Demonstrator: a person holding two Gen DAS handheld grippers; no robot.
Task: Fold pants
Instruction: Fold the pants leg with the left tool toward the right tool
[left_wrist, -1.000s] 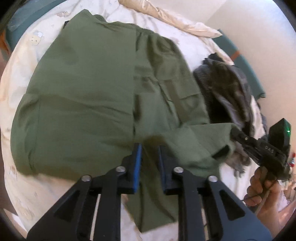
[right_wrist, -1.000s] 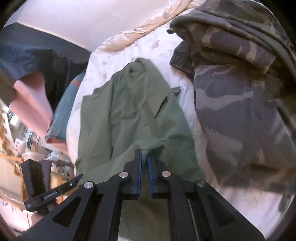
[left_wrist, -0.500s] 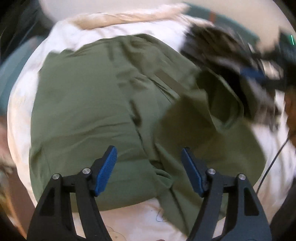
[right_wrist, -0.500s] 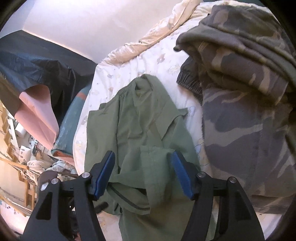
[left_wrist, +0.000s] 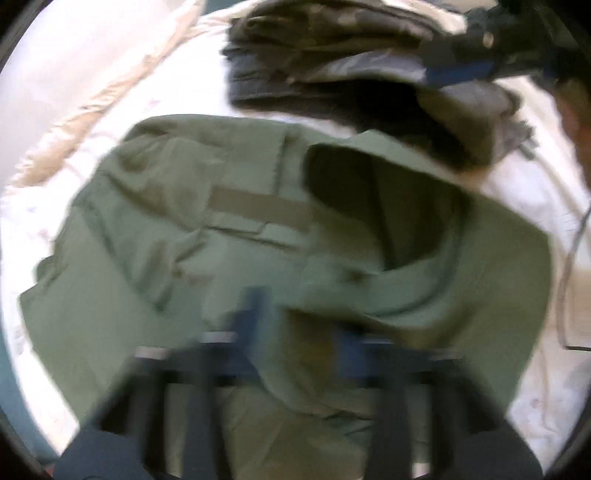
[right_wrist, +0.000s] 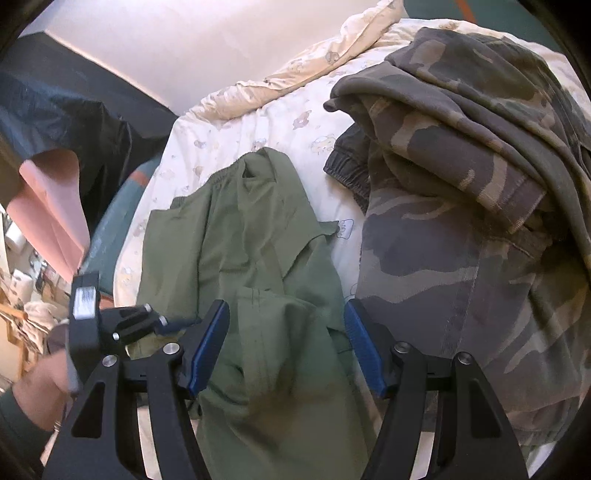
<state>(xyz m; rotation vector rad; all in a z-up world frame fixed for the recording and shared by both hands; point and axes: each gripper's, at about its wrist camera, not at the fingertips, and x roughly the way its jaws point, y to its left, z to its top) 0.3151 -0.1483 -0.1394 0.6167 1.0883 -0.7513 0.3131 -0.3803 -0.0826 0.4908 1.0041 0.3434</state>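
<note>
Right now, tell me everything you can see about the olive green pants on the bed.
The olive green pants look like thin woven cloth, with an elastic waistband at the far end. They lie crumpled and partly folded on the printed white bedsheet, beside the camouflage clothes. The right gripper is open over them, gripping nothing. The left gripper is blurred, its jaws straddling a fold.

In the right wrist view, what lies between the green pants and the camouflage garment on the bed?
Only a bare strip of the printed bedsheet separates the green pants from the camouflage garment, seen in the right wrist view; lower down the gap narrows.
</note>
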